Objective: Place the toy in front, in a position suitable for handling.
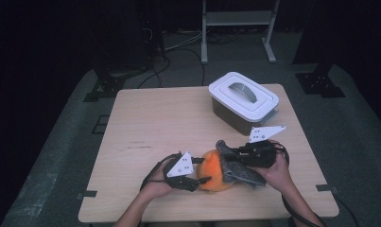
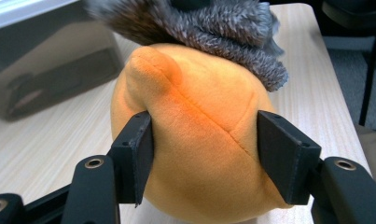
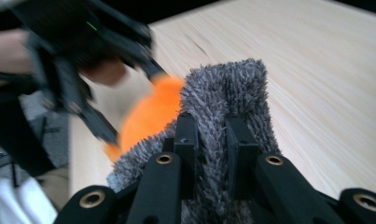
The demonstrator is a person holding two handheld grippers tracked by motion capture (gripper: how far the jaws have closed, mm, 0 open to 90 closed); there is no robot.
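High view: lidded white box (image 1: 243,100) stands behind orange plush (image 1: 212,170).

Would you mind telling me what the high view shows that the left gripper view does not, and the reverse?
High view alone: the white lid with its grey handle on the box, both hands, the right gripper pinching the grey cloth, and the whole table.

Left gripper view alone: up close, the left gripper with its pads pressing into the orange toy's sides, and the toy's seam and small bump.

Both: the orange toy, the grey cloth lying over it, the box and the wooden tabletop.
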